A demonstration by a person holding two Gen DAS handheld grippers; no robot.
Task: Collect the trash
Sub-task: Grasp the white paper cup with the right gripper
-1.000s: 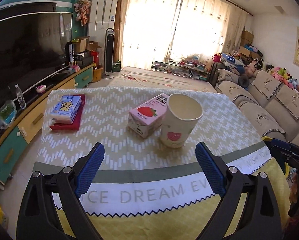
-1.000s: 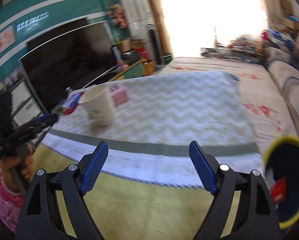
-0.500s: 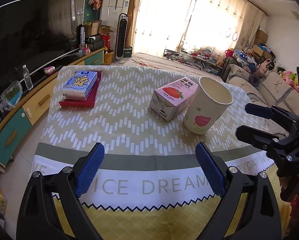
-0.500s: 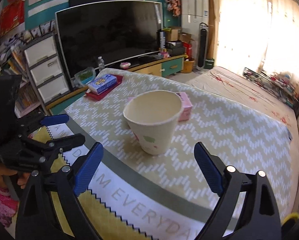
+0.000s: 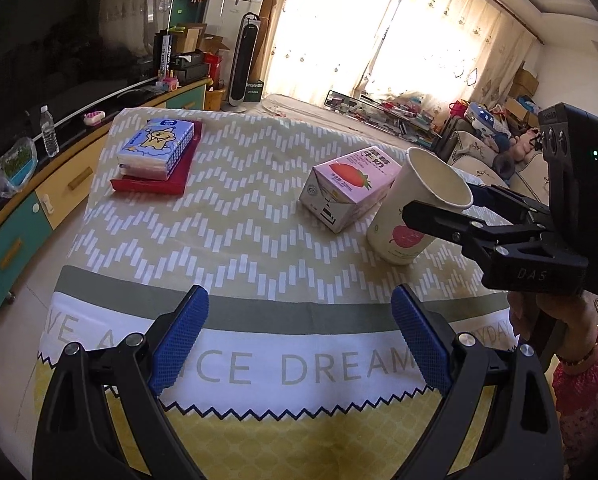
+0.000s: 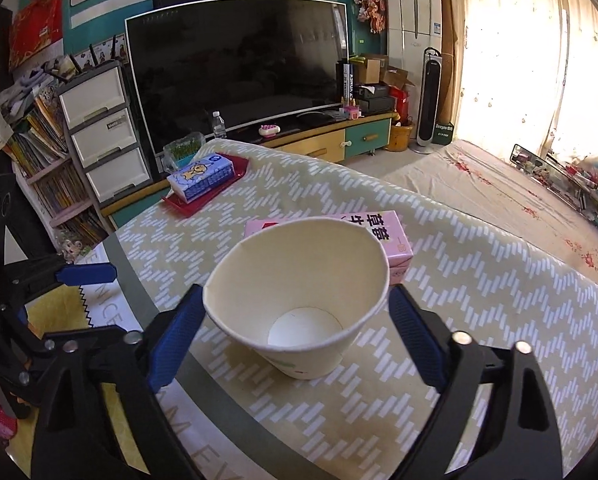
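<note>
- The paper cup [image 6: 299, 304] stands upright on the tablecloth [image 5: 235, 216], touching the pink milk carton [image 5: 349, 188].
- The right gripper [image 6: 295, 336] straddles the cup; its jaws, just narrowing, seem barely to touch the rim.
- The left gripper [image 5: 299, 336] hangs spread wide over the table's near edge, holding nothing.

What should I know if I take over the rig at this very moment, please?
Right gripper: jaws have just been closing around the paper cup, one on each side of its rim; whether the pads press yet is unclear. The cup stands on the table.
Left gripper: open, empty, over the table's near edge.
Pink strawberry milk carton: lying beside the cup, apparently touching it.
Tissue pack: on a red tray at the far corner.
Done: nothing collected.
Left: grip the cup, then the carton.
</note>
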